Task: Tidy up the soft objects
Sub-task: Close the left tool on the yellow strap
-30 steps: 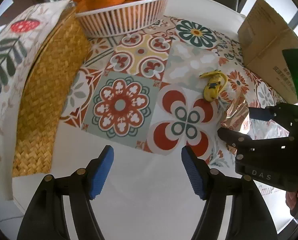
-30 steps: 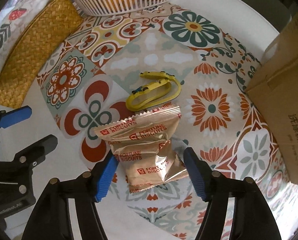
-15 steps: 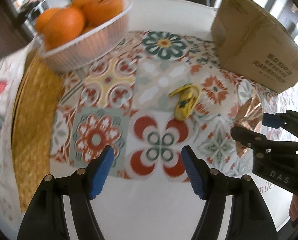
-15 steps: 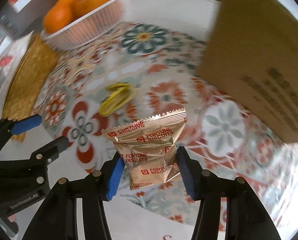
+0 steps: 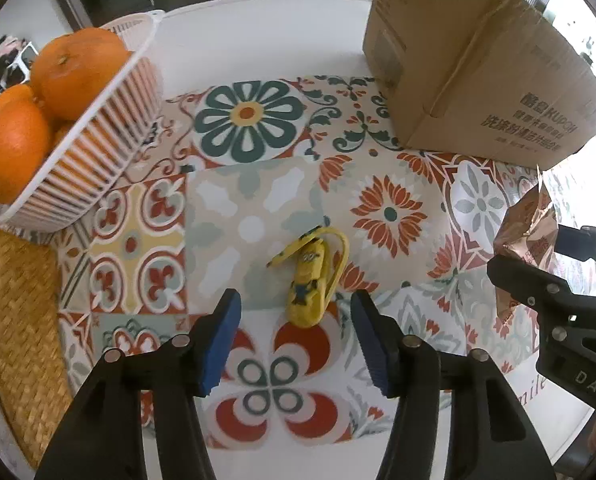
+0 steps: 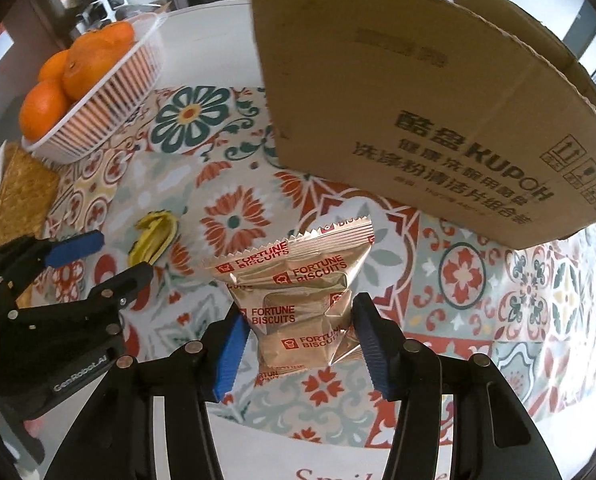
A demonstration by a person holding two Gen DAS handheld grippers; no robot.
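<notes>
The right gripper (image 6: pixel 295 342) is pinched onto a Fortune Biscuits packet (image 6: pixel 298 292), squeezed mid-body and held up off the patterned mat (image 6: pixel 458 272), probably so it can be dropped into the cardboard box (image 6: pixel 438 120) just beyond. The left gripper (image 5: pixel 293 336) is spread wide with nothing held, lined up on the yellow minion toy (image 5: pixel 310 280) lying flat right ahead, likely next.

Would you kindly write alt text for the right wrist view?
The right claw grips a gold Fortune Biscuits packet above a patterned tablecloth, facing a cardboard box. At left are the open left claw, a yellow soft toy and a basket of oranges.
</notes>
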